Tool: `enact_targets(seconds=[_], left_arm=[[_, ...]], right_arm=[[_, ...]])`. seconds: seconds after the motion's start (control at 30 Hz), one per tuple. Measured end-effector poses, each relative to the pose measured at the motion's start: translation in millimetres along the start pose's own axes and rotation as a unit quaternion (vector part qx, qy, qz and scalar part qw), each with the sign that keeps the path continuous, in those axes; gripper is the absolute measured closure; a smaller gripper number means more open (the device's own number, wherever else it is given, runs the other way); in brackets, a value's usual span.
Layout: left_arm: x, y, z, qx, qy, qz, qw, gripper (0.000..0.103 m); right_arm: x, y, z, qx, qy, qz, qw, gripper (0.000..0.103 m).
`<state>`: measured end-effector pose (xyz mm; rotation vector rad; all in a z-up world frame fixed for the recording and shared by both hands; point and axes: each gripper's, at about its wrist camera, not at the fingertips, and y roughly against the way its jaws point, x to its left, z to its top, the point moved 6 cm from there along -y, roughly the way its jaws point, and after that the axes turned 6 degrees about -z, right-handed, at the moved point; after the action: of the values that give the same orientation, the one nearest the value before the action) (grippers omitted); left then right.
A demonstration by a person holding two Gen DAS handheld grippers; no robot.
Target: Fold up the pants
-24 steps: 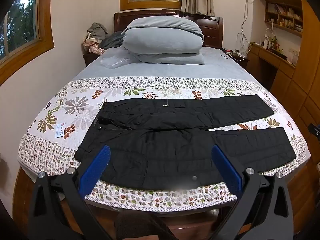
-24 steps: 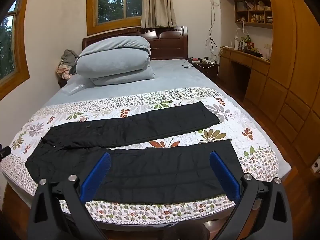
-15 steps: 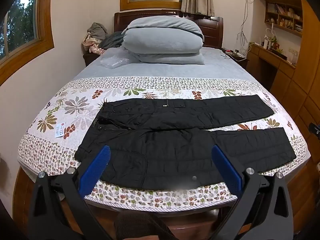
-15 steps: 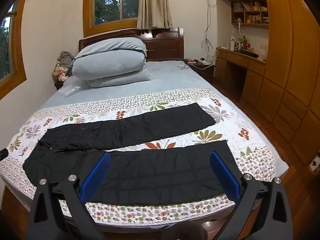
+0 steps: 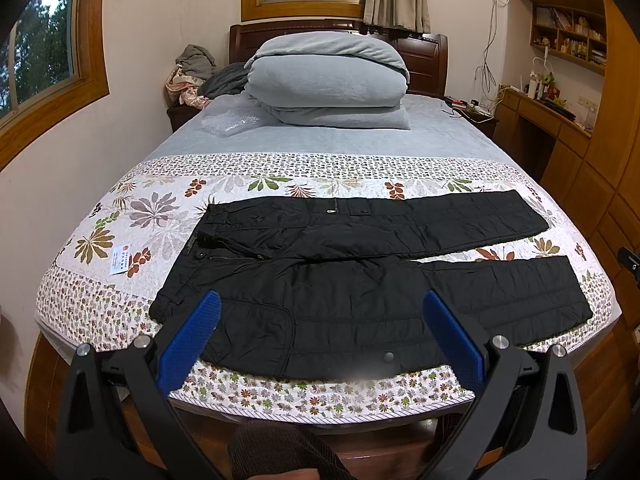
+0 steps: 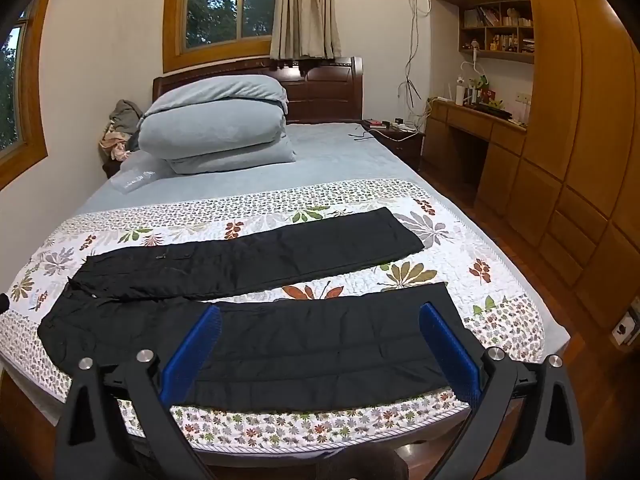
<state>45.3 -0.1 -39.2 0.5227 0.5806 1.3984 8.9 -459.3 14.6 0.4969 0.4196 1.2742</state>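
Note:
Black padded pants [image 5: 360, 264] lie spread flat on the floral quilt [image 5: 160, 216] at the foot of the bed, waist to the left, both legs running right and slightly apart. They also show in the right wrist view [image 6: 280, 320]. My left gripper [image 5: 320, 320] is open and empty, held off the near bed edge in front of the waist and near leg. My right gripper [image 6: 320, 332] is open and empty, in front of the near leg's lower part.
A stack of grey folded bedding [image 5: 328, 80] sits at the headboard. A clear plastic bag [image 5: 228, 124] lies beside it. A white tag [image 5: 120, 258] lies on the quilt left of the waist. Wooden desk and cupboards [image 6: 560, 160] stand on the right.
The right wrist view has turned to the right and pitched down a little, so the pants and bed have shifted left and lower in its frame. The left gripper has hardly moved. Both stay open.

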Motion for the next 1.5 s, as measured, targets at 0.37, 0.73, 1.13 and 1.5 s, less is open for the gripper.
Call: enact_targets(seconds=[0.37,0.73,1.13,1.5], left_arm=[[0.2,0.2,-0.1,0.000,0.001,0.000,1.0000,0.002],[0.3,-0.1,1.7,-0.001,-0.001,-0.001,1.0000,0.002],[-0.2,0.5,1.6,-0.001,-0.001,-0.001,1.0000,0.002],[0.0,0.4,1.6,-0.001,0.000,-0.001,1.0000,0.002]], right_arm=[[-1.0,0.4,0.2,-0.002,0.002,0.002,1.000,0.003],[1.8,1.5,-0.1,-0.002,0.006,0.003,1.000,0.003],[2.3,2.1,0.4,-0.003,0.005,0.004,1.000,0.003],[2.0,2.5,0.5,-0.003,0.005,0.004,1.000,0.003]])
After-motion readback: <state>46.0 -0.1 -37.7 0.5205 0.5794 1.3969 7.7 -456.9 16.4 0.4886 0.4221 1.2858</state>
